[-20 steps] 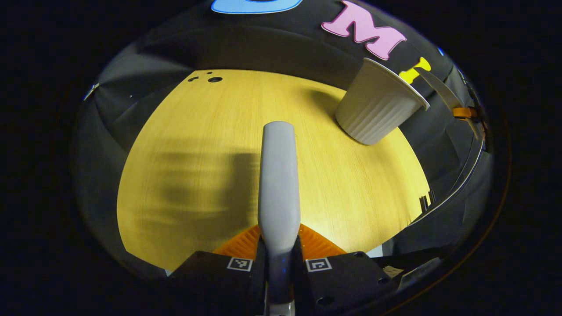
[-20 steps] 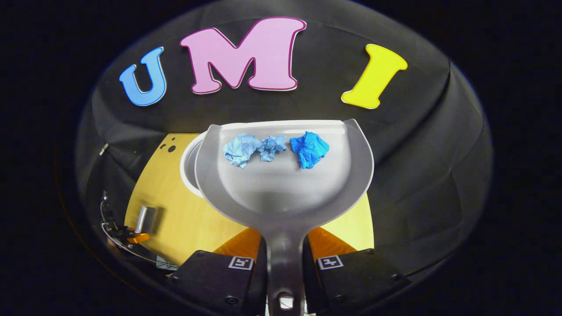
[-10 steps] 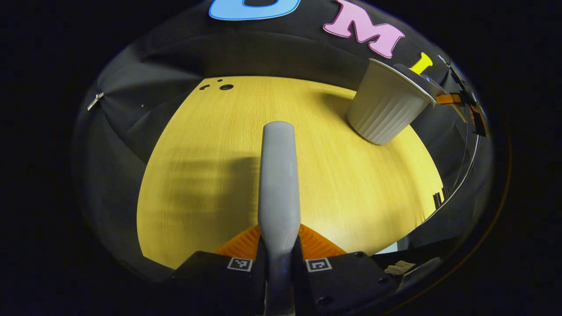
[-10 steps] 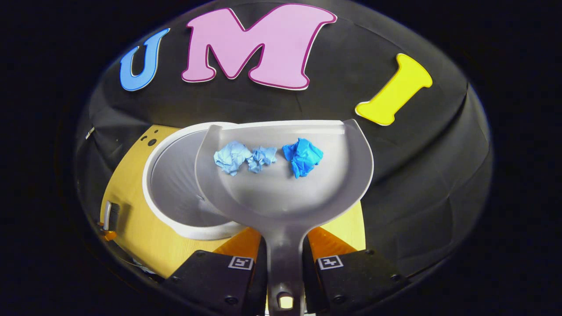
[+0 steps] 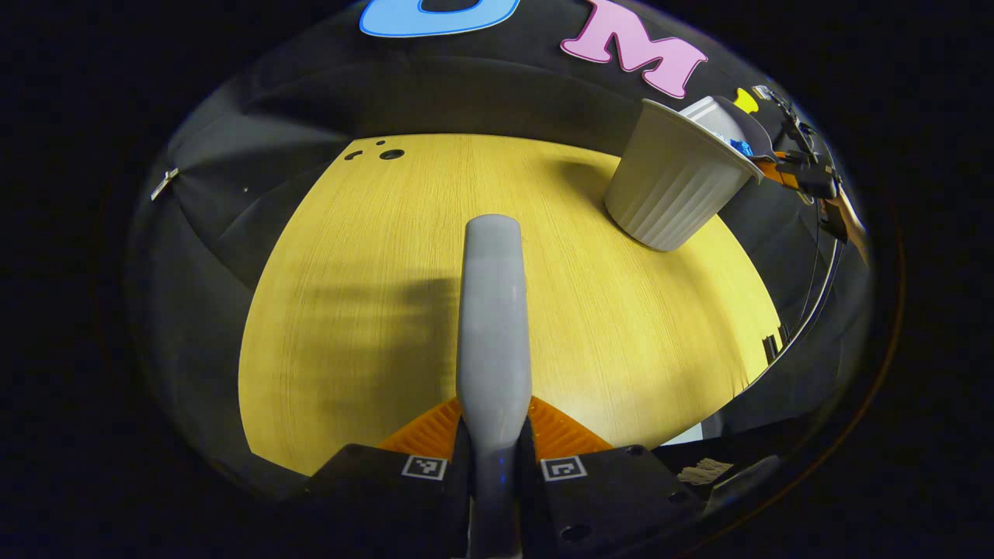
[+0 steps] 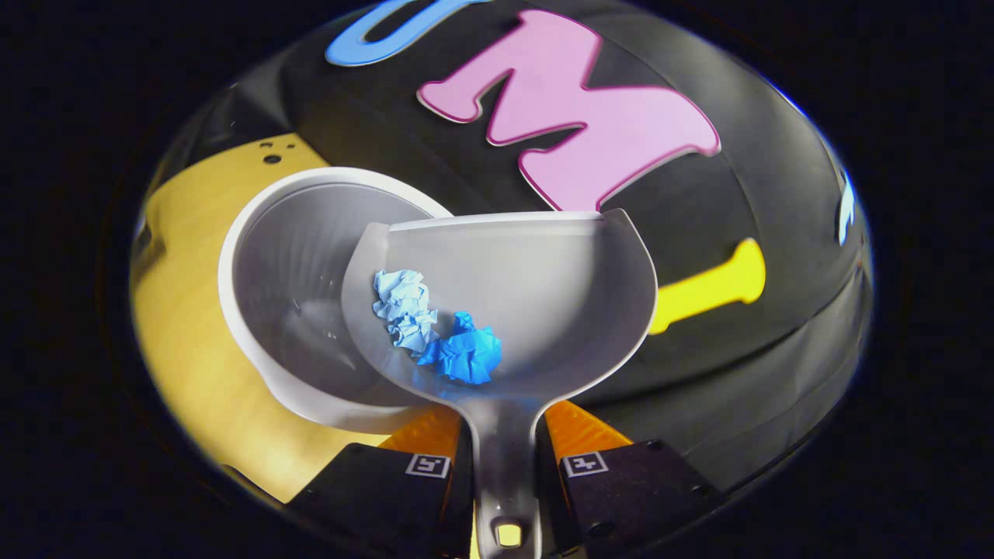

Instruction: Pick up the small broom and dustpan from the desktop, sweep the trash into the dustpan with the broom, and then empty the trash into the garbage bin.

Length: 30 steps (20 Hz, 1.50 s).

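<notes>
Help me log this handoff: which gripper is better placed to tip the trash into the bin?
Right. The right gripper holds the dustpan with the paper balls over the bin; the left gripper holds only the broom handle, away from it.

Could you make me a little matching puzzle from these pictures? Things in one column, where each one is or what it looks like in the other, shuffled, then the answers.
Things:
1. dustpan
2. paper balls
3. garbage bin
4. broom handle

Descriptions:
A. white and ribbed, standing on the yellow desktop
B. blue and crumpled, lying in the dustpan
C. grey, pinched between the left gripper fingers
D. grey, held by its handle in the right gripper, partly over the bin

Pairs: 1-D, 2-B, 3-A, 4-C
</notes>
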Each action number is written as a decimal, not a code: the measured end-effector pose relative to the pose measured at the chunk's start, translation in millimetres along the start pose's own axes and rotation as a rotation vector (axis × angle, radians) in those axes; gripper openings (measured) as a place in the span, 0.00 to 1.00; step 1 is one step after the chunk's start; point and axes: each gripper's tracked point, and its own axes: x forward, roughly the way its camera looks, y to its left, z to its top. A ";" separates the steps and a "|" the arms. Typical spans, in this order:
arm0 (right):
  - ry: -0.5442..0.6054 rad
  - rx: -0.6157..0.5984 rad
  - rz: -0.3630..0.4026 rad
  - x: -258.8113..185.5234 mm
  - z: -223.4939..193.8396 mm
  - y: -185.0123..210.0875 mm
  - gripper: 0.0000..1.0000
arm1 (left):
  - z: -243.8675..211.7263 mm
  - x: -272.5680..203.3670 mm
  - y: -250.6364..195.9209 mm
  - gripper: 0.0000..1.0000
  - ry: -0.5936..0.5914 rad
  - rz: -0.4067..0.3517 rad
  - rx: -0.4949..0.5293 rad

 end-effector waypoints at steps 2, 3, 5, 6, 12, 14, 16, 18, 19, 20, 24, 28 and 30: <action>-0.041 -0.157 -0.046 -1.3 4.1 -1.1 0.38 | -2.5 -1.9 -2.3 0.29 -0.007 0.003 0.017; -0.057 -0.215 -0.062 -0.6 3.8 -4.2 0.38 | -4.8 -1.6 -3.2 0.29 -0.008 0.001 0.020; -0.072 -0.283 -0.088 -4.9 1.2 -11.7 0.38 | -9.4 -1.1 -6.6 0.30 -0.003 -0.008 0.009; -0.072 -0.292 -0.096 -5.1 -1.6 -13.9 0.38 | -12.2 -1.3 -7.9 0.30 0.000 -0.012 0.000; -0.081 -0.370 -0.142 4.0 -5.5 -22.4 0.38 | -28.7 -3.5 -9.0 0.33 0.016 -0.006 -0.005; -0.104 -0.411 -0.163 3.6 -3.1 -24.5 0.37 | -32.2 -5.2 -8.4 0.33 0.018 -0.003 -0.013; -0.127 -0.475 -0.192 3.3 2.3 -29.8 0.38 | -34.9 -6.3 -7.6 0.33 0.019 0.000 -0.019; -0.152 -0.557 -0.227 -0.5 8.0 -30.3 0.38 | -37.9 -7.7 -7.7 0.33 0.022 0.003 -0.022; -0.166 -0.597 -0.246 -2.4 10.8 -35.0 0.38 | -40.5 -8.9 -8.4 0.30 0.021 0.001 -0.025; -0.176 -0.631 -0.265 -3.8 13.9 -37.0 0.38 | -41.0 -9.9 -9.4 0.30 0.021 -0.004 -0.030; -0.193 -0.701 -0.304 -5.5 18.4 -26.4 0.37 | -45.7 -11.0 -12.7 0.29 0.027 -0.007 -0.045; -0.185 -0.681 -0.290 -4.1 18.4 -28.2 0.37 | -46.4 -12.0 -15.0 0.29 0.024 -0.001 -0.038; -0.168 -0.614 -0.254 -3.6 14.3 -29.4 0.38 | -43.4 -12.8 -16.1 0.30 0.014 -0.003 -0.048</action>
